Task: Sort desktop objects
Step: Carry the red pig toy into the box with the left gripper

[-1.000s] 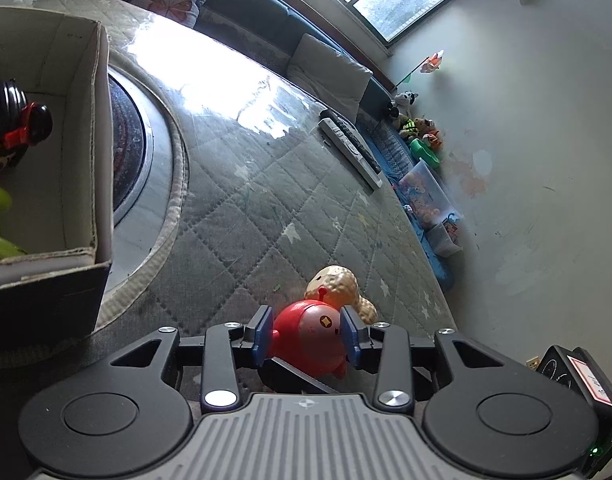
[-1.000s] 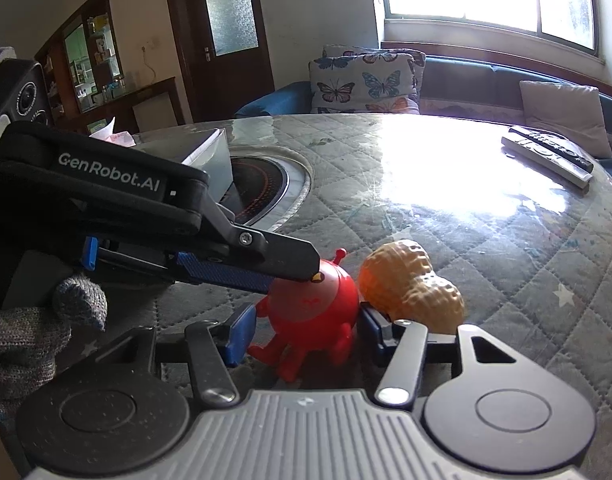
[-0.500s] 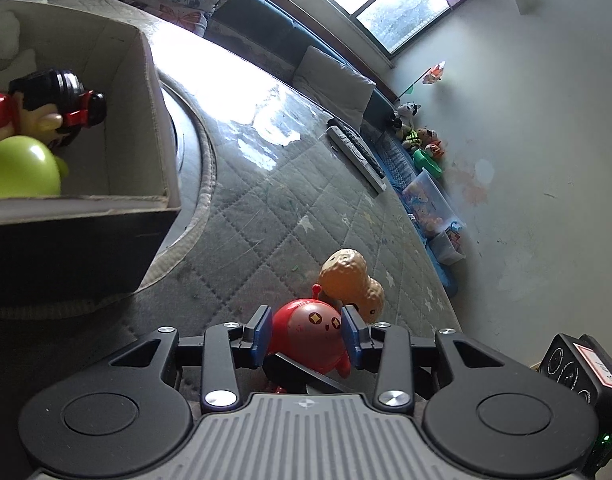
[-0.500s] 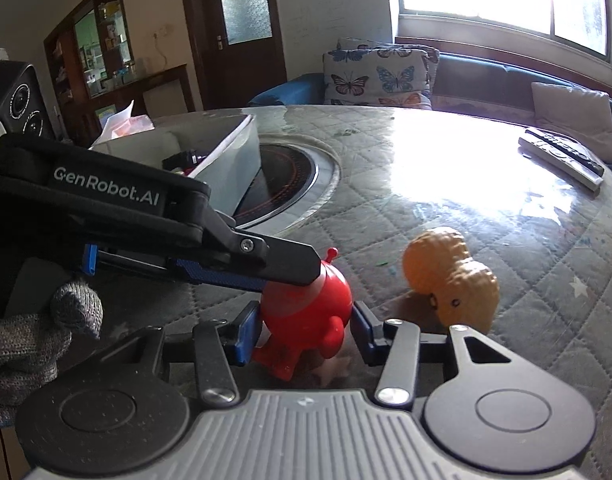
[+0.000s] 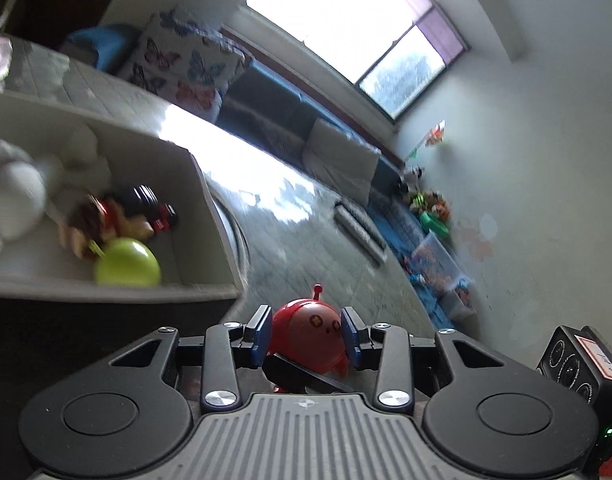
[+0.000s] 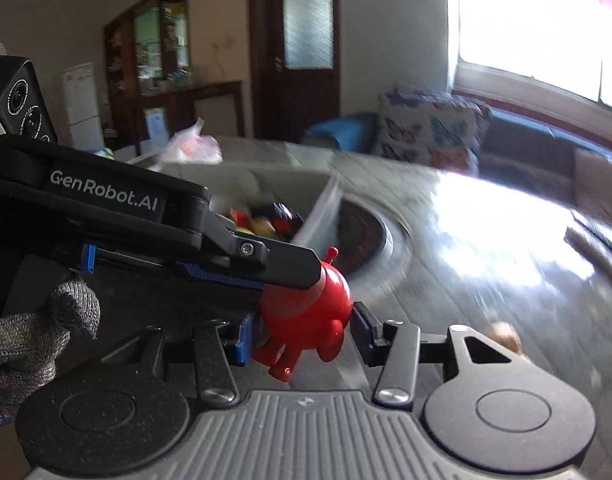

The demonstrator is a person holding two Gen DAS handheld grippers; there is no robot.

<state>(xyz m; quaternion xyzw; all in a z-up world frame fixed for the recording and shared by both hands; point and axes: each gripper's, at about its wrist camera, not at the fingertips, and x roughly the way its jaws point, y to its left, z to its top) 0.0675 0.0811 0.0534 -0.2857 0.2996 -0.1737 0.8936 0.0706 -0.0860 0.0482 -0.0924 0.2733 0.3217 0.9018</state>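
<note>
A red round toy with an antenna and small legs sits between both pairs of jaws. My left gripper is shut on it, blue pads on both sides. My right gripper also closes around the same toy, and the left gripper's finger crosses over it. The toy is lifted off the quilted table. A grey cardboard box to the left holds a green ball, a doll figure and white soft items. The peanut toy lies low at right.
A round inset hob ring lies beside the box. Two remote controls lie at the table's far side. A sofa with butterfly cushions runs behind. Toy bins stand on the floor by the wall.
Both grippers have lifted the red toy off the table and carried it toward the box. The peanut toy stayed behind on the table. The views are motion-blurred.
</note>
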